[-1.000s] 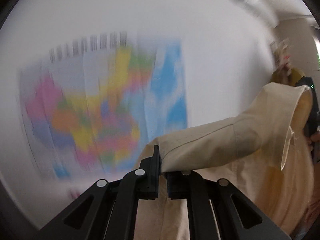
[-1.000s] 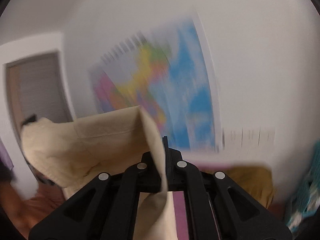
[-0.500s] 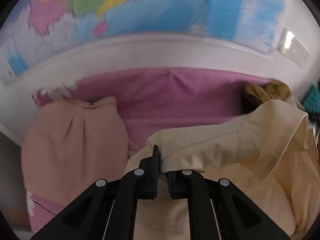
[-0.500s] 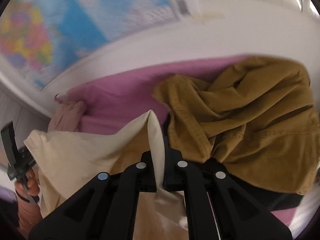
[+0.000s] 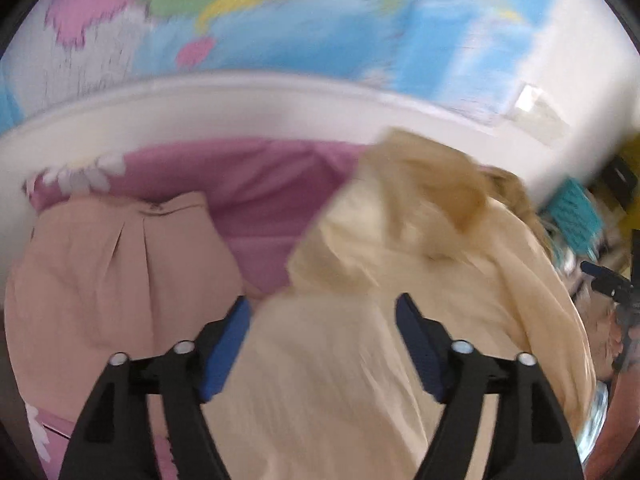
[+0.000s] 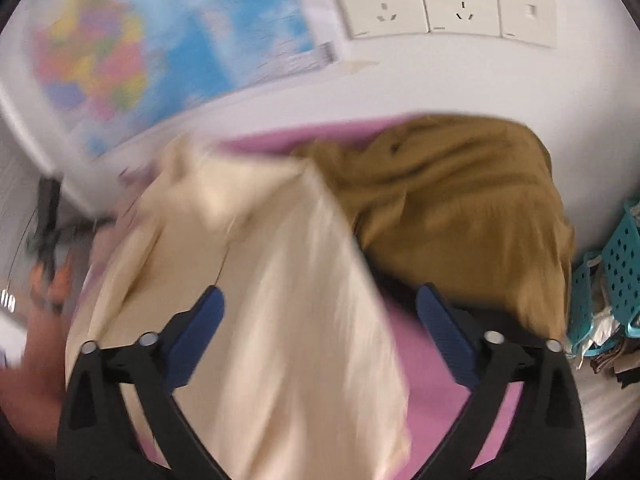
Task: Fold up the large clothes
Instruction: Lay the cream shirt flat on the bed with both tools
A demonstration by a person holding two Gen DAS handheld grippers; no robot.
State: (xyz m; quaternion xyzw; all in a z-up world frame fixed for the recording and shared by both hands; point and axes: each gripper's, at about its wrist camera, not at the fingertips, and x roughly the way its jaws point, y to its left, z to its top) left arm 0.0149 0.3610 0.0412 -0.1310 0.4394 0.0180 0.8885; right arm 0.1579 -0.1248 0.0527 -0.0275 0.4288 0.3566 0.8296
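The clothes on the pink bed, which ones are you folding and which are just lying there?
In the job: cream garment, left gripper and right gripper, both with jaws just opened around it.

Lying about: peach garment, mustard garment, teal basket, wall map.

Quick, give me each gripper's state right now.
Left gripper: open, jaws just opened, cream shirt lies loose between them.
Right gripper: open, jaws just opened, same shirt loose between them.
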